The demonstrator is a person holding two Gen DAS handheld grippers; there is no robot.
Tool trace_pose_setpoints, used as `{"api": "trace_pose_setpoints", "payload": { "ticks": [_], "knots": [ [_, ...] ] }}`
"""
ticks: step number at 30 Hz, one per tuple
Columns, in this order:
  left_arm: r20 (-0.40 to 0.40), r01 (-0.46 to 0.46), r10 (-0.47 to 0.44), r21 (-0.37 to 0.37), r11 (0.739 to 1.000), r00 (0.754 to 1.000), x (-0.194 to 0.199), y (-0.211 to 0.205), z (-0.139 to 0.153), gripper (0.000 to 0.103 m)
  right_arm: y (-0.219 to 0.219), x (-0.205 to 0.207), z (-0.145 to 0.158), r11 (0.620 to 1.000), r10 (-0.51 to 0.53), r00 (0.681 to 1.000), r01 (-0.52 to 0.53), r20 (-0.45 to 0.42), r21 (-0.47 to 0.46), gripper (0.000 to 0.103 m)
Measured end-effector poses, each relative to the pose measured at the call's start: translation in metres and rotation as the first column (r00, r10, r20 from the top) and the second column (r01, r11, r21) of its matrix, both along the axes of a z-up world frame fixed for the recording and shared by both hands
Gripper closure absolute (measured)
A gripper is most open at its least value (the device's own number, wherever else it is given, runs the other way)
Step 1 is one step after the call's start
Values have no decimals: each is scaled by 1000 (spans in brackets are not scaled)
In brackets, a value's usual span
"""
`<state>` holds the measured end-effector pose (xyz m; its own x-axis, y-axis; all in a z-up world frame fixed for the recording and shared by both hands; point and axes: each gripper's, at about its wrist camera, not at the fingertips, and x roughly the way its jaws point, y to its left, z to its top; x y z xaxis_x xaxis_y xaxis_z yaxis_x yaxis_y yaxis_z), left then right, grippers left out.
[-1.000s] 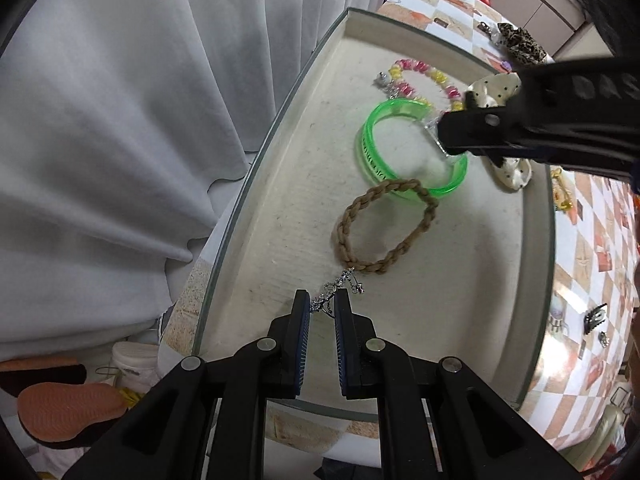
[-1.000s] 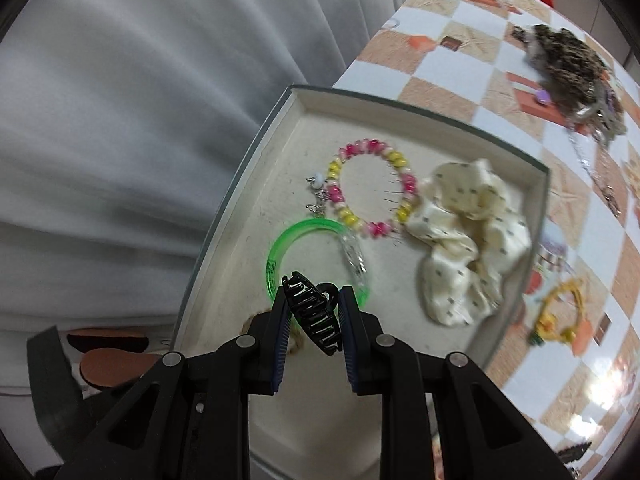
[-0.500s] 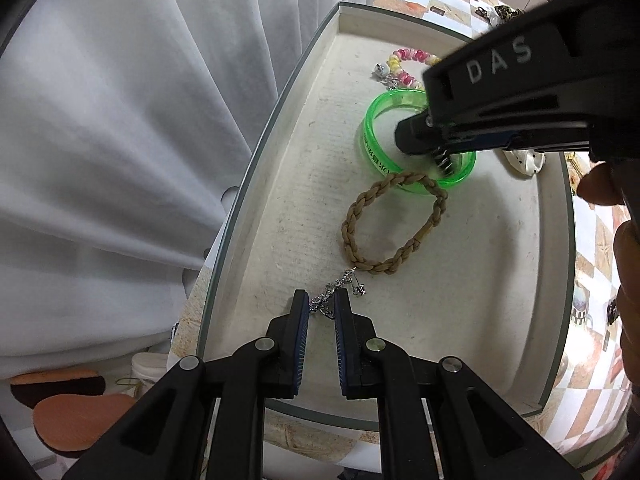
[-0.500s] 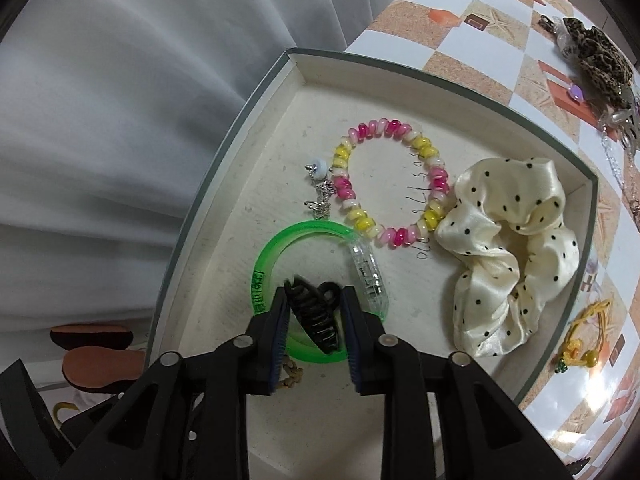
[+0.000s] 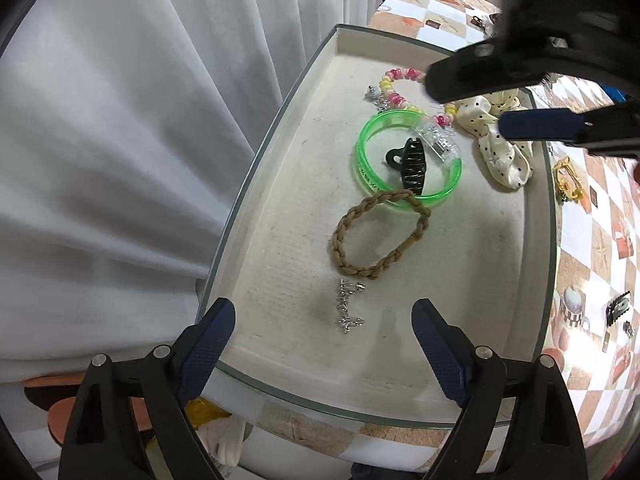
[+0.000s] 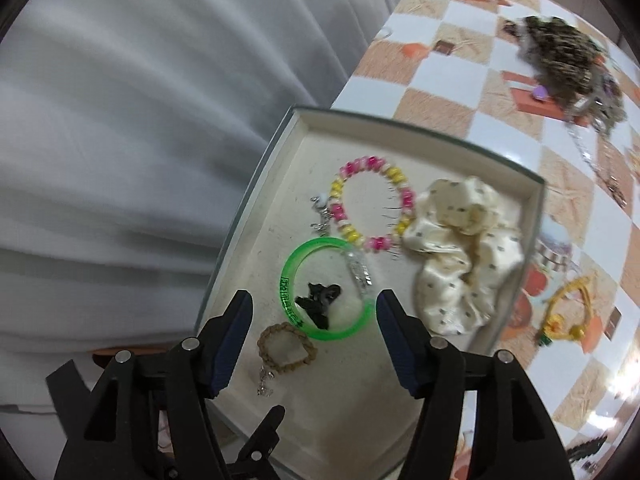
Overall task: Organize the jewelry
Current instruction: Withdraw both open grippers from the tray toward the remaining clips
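A cream-lined tray (image 5: 280,152) (image 6: 256,184) holds the jewelry. A small silver chain (image 5: 349,306) (image 6: 265,382) lies on the lining just ahead of my left gripper (image 5: 323,322), which is open and empty. A black claw clip (image 5: 410,162) (image 6: 318,302) lies inside a green bangle (image 5: 366,170) (image 6: 290,276). My right gripper (image 6: 313,318) is open and empty above it; it also shows in the left wrist view (image 5: 500,100). A brown braided band (image 5: 378,236) (image 6: 286,346), a pink-and-yellow bead bracelet (image 5: 400,80) (image 6: 370,204) and a cream dotted scrunchie (image 5: 504,148) (image 6: 460,252) lie in the tray.
The tray sits on a checked tablecloth (image 6: 460,72) beside a white curtain (image 5: 140,120). On the cloth lie a yellow cord bracelet (image 6: 568,312) (image 5: 568,180), a dark patterned scrunchie with chains (image 6: 560,52), and small dark clips (image 5: 618,308).
Both grippers opened. The left let go of the silver chain, which now lies on the lining. The right let go of the black claw clip inside the green bangle and pulled back.
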<state>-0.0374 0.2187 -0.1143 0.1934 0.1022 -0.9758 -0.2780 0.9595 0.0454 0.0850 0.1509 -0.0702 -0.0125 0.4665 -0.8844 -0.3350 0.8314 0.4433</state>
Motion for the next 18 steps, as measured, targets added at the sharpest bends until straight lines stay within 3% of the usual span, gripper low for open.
{"api": "trace_pose_setpoints", "payload": {
  "ticks": [5, 7, 18],
  "knots": [
    [-2, 23, -23, 10, 1000, 1000, 4, -6, 5, 9, -38, -5, 13, 998, -69, 998, 69, -1, 7, 34],
    [0, 42, -42, 17, 999, 999, 6, -11, 9, 9, -52, -1, 11, 995, -98, 995, 98, 1, 3, 20],
    [25, 207, -207, 17, 978, 978, 35, -72, 36, 9, -169, -28, 26, 957, -280, 960, 280, 7, -71, 20]
  ]
}}
